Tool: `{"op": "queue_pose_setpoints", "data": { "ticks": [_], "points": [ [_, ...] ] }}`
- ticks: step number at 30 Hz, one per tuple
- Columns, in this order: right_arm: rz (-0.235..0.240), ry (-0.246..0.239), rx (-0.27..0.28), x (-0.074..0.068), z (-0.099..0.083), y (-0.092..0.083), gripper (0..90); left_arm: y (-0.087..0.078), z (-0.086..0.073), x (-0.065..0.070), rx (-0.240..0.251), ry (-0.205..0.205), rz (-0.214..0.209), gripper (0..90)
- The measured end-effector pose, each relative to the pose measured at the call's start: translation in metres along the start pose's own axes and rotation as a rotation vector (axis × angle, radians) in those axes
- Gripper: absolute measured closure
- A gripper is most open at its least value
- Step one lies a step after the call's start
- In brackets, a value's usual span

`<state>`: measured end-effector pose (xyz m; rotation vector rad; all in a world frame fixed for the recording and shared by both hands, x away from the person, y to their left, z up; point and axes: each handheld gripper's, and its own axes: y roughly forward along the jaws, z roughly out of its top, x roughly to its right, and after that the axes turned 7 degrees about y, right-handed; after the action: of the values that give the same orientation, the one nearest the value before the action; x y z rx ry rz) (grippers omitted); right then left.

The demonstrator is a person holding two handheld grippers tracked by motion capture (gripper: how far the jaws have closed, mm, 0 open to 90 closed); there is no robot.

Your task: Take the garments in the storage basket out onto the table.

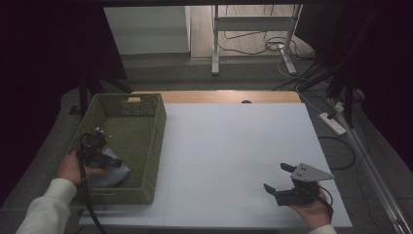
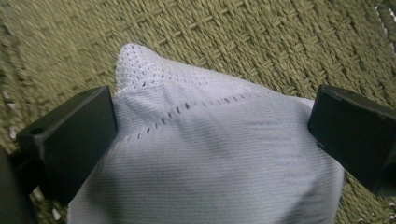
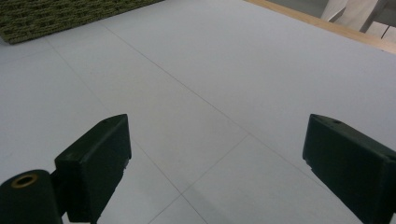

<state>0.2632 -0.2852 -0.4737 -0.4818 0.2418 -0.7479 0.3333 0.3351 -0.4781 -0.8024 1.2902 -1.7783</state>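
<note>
- White knit cloth [image 2: 210, 154] lies in the near end of the green woven basket [image 1: 156, 126], on its floor. In the high view it looks pale blue-grey [image 1: 111, 173] because the room is dim.
- The left gripper [image 1: 113, 162] reaches down into the basket, and its two black jaws stand wide apart, one on each side of the cloth. They touch the cloth's edges or sit just beside them, but they do not pinch it.
- I think the jaws stand like that so they can either close on the cloth or let it lie there. I cannot tell which.
- The basket sits at the left edge of the white table [image 1: 234, 146], so the left hand [image 1: 73, 168] is the one that can reach it easily.
- The right gripper [image 1: 278, 179] waits low over the bare table, well apart from the basket. Its jaws are spread wide too, with nothing between them. I think it keeps out of the way.
- Up close the cloth is soft and stretchy, with fine ribs all over. A row of little holes runs across it, and one corner pokes up with more tiny holes in it. It looks folded or bunched, maybe a sock.
</note>
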Motion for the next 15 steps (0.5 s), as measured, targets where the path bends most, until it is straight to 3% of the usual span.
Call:
{"op": "queue_pose_setpoints", "data": {
  "ticks": [10,15],
  "points": [
    [-0.003,0.007,0.002,0.0006,-0.0002,-0.0003,8.2,0.0103,0.0034,0.0002,-0.034,-0.015,-0.014,6.4],
    [-0.008,0.002,-0.002,0.0003,-0.0001,0.0001,8.2,0.0105,0.0034,0.0001,-0.040,-0.008,-0.031,18.0]
  ]
}}
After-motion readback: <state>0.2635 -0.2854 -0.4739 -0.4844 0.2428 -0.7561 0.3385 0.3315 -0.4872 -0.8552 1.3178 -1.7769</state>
